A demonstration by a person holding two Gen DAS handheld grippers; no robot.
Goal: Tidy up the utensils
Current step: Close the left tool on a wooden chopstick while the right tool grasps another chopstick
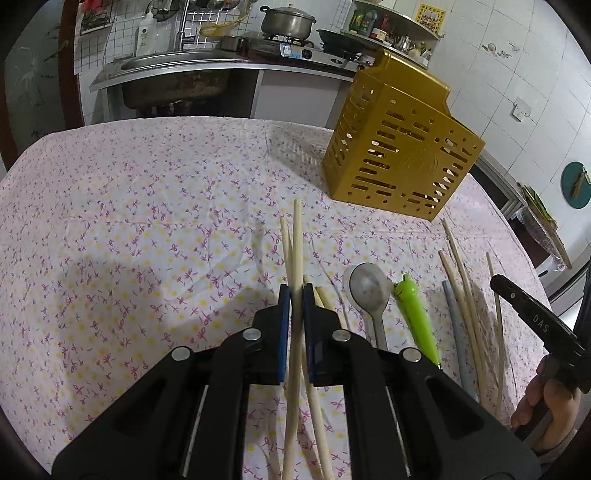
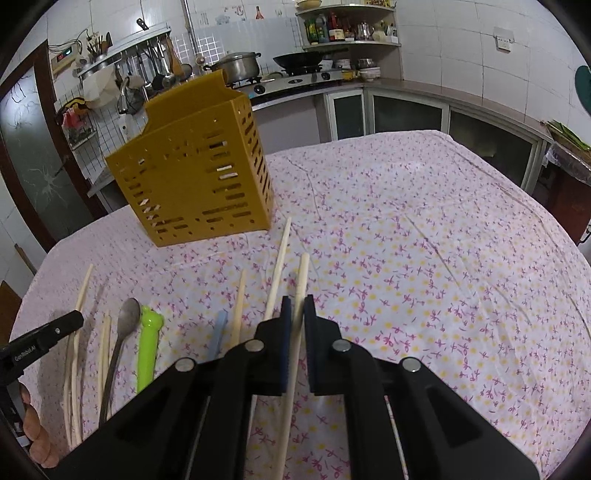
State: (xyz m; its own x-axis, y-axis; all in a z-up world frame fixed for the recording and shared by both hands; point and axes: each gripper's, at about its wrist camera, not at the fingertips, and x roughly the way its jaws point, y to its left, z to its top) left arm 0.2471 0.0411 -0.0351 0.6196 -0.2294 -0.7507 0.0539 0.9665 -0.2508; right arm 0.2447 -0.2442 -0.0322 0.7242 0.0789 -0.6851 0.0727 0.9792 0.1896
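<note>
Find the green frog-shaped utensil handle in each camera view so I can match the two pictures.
Left wrist view: the green frog-shaped plastic handle lies right of centre, just right of the metal spoon.
Right wrist view: it lies lower left, again just right of the spoon.
Shared landmark: the yellow slotted plastic utensil holder standing on the floral tablecloth beyond it.

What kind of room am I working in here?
A home kitchen, most likely: a pot and wok sit on a gas stove, beside a steel sink, with bottles on a corner shelf.
</note>
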